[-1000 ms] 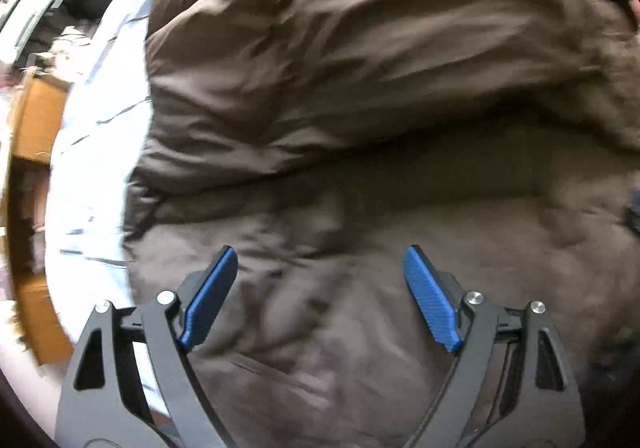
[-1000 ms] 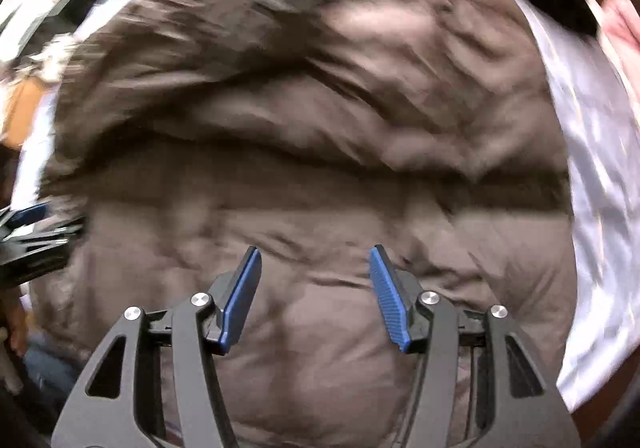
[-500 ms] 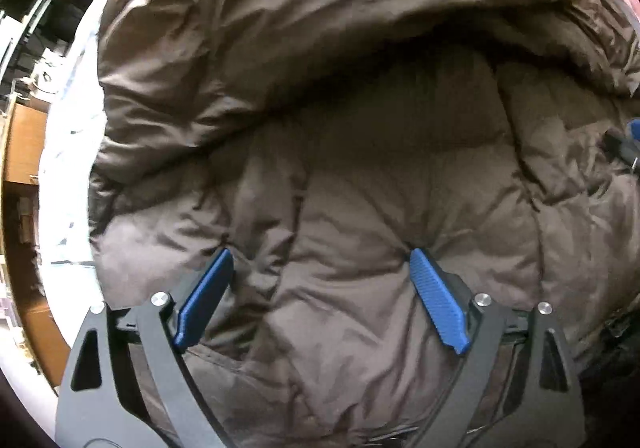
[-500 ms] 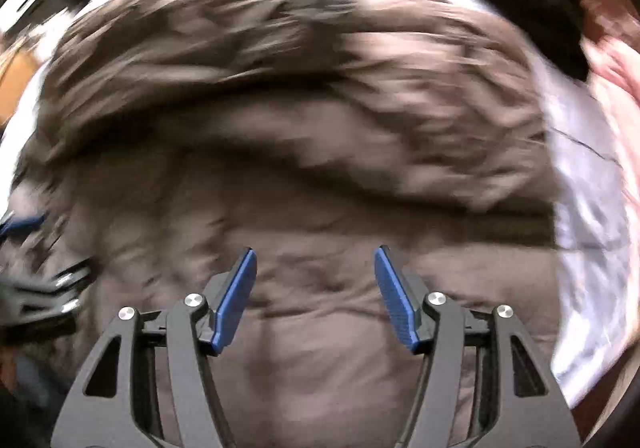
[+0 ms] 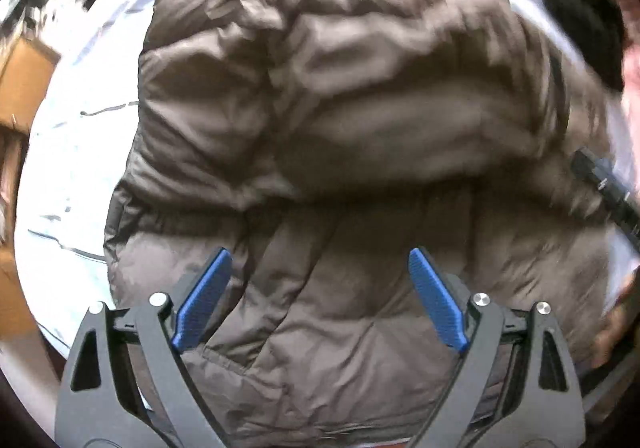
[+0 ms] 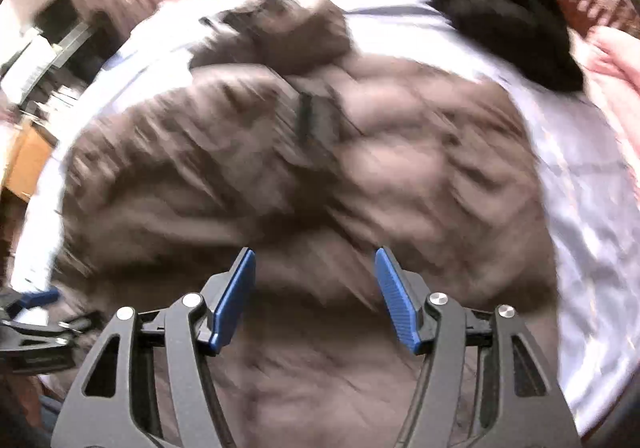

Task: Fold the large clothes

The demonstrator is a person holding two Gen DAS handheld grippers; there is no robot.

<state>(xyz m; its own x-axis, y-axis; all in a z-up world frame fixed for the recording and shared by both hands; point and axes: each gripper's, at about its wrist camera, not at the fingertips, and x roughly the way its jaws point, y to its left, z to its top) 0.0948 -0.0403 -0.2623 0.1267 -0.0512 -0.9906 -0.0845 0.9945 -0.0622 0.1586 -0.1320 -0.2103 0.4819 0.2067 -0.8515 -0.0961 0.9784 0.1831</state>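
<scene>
Since half a sec ago the left tongs [image 5: 320, 296] have backed away from the brown puffer jacket [image 5: 340, 128]: then the blue pads were dug into the padding, now more of the coat shows, w/ white bed sheet [image 5: 68, 168] visible round its left edge. The right wrist view has also widened, taking in the jacket's far end, the sheet [image 6: 592, 248] on the right and a black garment [image 6: 508, 20] at the far corner. Reads like a press-down or smoothing pass is over and both hands are pulling back to check the shape; prob. one fold is in, since an upper layer lies doubled over the lower part.

Left tongs: spread wide, nothing pinched, jacket directly beneath and ahead, near hem running under the fingers. Right tongs [image 6: 316, 296]: spread too, empty, hovering over the near part of the jacket. Contact w/ fabric is hard to judge, as the right view is badly blurred. Jacket lies bunched on the bed, between and ahead of both tongs.
</scene>
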